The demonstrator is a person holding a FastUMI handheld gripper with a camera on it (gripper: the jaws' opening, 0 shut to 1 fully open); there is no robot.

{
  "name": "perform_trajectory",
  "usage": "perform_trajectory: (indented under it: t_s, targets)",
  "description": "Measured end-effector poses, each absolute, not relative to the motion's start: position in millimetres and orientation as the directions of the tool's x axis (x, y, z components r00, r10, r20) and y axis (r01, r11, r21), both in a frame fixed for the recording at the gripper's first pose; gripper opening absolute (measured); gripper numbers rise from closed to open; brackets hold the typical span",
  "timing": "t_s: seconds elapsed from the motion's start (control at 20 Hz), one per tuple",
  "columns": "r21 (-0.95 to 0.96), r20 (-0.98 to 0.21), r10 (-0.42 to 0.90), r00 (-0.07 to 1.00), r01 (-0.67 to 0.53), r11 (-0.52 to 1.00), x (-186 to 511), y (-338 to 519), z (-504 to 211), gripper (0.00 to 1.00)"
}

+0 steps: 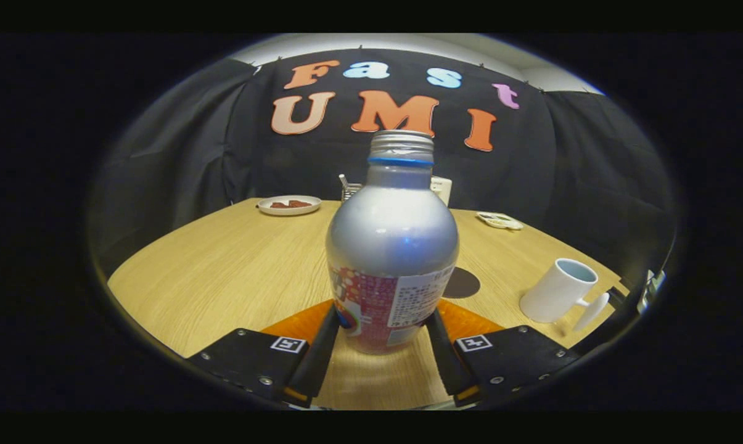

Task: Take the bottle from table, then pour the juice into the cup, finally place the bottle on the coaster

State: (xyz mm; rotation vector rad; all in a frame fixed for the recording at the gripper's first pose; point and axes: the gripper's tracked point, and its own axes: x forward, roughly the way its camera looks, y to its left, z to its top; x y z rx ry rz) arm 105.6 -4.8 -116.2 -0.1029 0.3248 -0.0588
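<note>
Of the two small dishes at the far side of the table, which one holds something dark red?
The round white plate, beyond the silver bottle held between the gripper fingers. The other dish is flatter with pale, greenish markings.

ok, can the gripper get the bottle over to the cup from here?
Probably yes. The gripper has both fingers against the bottle, and the cup stands upright on the table ahead to the right, with bare wood between.

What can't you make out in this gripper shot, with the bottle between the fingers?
- Coaster: partly hidden behind the bottle.
- Metal rack beyond: mostly hidden by the bottle.
- Food on the far plate: too small.
- Gripper: fingers at the bottle's sides; contact unclear.
</note>
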Motion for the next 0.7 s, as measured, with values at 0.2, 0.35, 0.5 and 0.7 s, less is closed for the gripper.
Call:
perform_trajectory:
  t_s: [0.2, 0.35, 0.5, 0.7]
  targets:
    - [0.015, -0.32, -0.011, 0.947, 0.017, 1.0, 95, 0, -98, 0.72]
    - [0.152, -0.3, 0.023, 0.954, 0.024, 0.988, 90, -5, -84, 0.72]
    - [0.274, -0.281, 0.073, 0.957, 0.006, 0.962, 90, -6, -71, 0.72]
    - [0.421, -0.261, 0.105, 0.96, 0.015, 0.907, 96, -15, -56, 0.72]
